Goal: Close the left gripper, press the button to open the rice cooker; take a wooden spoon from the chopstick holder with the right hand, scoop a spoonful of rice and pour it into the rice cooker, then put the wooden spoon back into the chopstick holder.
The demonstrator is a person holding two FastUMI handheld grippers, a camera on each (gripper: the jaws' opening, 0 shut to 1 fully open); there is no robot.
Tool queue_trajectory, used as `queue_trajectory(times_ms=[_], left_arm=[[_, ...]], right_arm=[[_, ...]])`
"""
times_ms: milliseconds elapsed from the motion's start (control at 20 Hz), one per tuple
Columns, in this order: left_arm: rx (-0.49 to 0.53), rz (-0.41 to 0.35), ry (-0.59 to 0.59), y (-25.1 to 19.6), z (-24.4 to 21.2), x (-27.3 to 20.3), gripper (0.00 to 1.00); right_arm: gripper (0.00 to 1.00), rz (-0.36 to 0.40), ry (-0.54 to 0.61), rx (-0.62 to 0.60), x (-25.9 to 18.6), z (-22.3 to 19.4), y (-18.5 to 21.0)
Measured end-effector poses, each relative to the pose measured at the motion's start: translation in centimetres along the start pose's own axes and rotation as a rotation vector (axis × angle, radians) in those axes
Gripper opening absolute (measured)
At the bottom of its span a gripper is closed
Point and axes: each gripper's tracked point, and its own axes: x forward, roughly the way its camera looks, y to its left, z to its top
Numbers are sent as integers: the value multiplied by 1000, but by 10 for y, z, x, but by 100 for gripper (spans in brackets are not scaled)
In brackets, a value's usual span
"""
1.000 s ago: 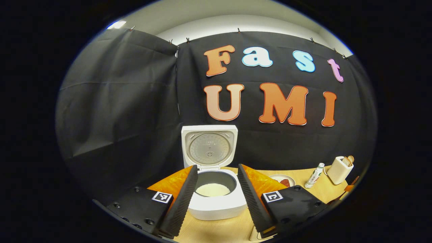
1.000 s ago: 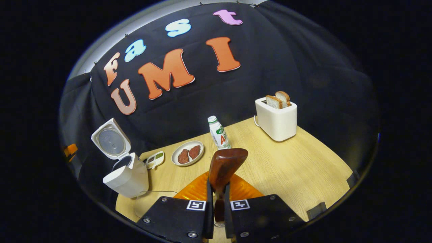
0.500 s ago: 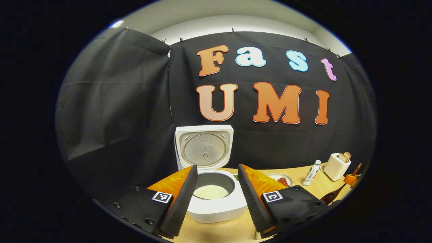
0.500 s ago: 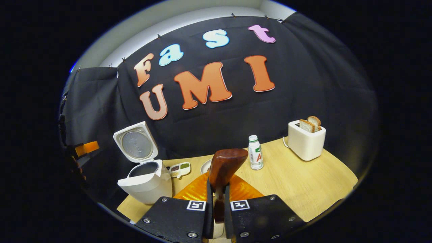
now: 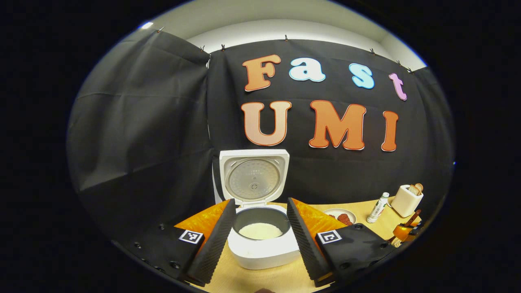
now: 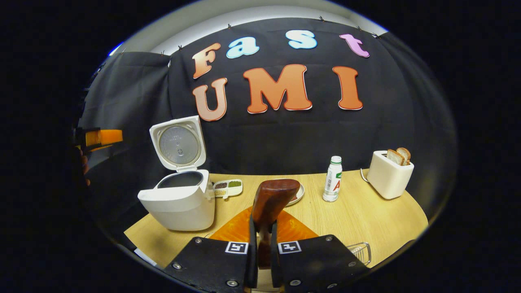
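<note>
The white rice cooker (image 5: 264, 252) stands open with its lid (image 5: 254, 179) upright and white rice (image 5: 260, 230) in the pot. My left gripper (image 5: 259, 202) is open just short of it, one finger on each side of the pot. My right gripper (image 6: 262, 228) is shut on the handle of a dark wooden spoon (image 6: 273, 197), whose bowl rises ahead of the fingers; I cannot tell whether it carries anything. The right gripper view has the cooker (image 6: 179, 201) ahead to the left. The right gripper (image 5: 401, 234) and spoon also sit at the left gripper view's right edge.
On the wooden table (image 6: 366, 219) stand a small tray of grains (image 6: 228, 188), a plate (image 6: 300, 194), a white bottle (image 6: 333, 179) and a toaster (image 6: 388, 174) holding bread. A wire holder (image 6: 360, 252) peeks in near the front edge. The left gripper (image 6: 99, 137) hangs far left.
The right gripper with the spoon has swung towards the cooker, which now stands larger and more central in its view. The left gripper has barely shifted and stays open.
</note>
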Motion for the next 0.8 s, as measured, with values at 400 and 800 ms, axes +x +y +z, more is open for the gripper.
queue_trajectory(times_ms=[400, 800], left_arm=[[8, 15, 32, 20, -11, 5, 87], [-11, -3, 70, 6, -22, 16, 87]], right_arm=[[13, -55, 107, -48, 1, -55, -11], [13, -70, 157, -60, -12, -71, -20]])
